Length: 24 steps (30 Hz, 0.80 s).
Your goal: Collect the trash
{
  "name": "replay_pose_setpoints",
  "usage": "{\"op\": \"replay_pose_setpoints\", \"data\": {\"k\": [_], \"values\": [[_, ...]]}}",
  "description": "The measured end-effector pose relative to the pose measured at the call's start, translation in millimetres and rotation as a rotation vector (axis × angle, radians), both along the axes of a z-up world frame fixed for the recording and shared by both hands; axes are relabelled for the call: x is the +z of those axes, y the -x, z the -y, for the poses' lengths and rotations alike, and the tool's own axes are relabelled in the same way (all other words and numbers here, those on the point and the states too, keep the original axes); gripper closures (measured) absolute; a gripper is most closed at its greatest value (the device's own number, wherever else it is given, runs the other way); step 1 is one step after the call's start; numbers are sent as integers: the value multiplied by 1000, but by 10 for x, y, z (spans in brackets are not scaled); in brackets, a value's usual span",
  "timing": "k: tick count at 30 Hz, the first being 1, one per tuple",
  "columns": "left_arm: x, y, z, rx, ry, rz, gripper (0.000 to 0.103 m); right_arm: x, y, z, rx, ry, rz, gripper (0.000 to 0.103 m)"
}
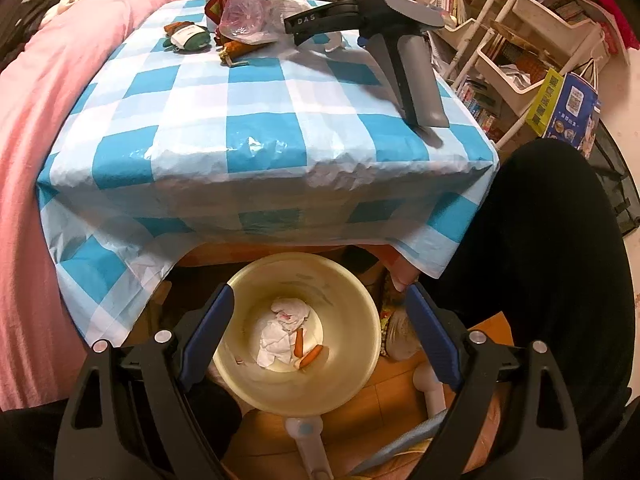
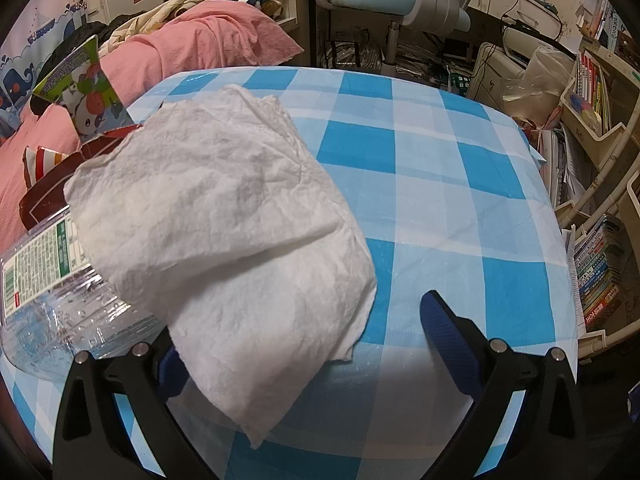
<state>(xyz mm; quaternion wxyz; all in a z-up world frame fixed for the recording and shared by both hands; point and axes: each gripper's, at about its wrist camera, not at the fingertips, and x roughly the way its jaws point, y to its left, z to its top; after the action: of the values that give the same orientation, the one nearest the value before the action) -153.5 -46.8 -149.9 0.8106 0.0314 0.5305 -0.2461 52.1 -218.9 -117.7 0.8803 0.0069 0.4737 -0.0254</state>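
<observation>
left gripper open above bin, angled down

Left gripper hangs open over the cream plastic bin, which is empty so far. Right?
Not quite. The left gripper does hang open over the cream plastic bin, but the left wrist view shows crumpled white paper and orange scraps inside.

Pink bed, cluttered bookshelves
</observation>
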Motion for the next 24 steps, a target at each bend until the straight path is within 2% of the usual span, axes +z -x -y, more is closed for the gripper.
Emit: {"op": "replay_pose_setpoints", "data": {"k": [13,24], "values": [[5,14,7,-16,7,-1,19,-2,-15,-2,0,0,0,7],[-111,-39,0,18,-37,-24,19,0,-6,-1,0,0,0,7]]}}
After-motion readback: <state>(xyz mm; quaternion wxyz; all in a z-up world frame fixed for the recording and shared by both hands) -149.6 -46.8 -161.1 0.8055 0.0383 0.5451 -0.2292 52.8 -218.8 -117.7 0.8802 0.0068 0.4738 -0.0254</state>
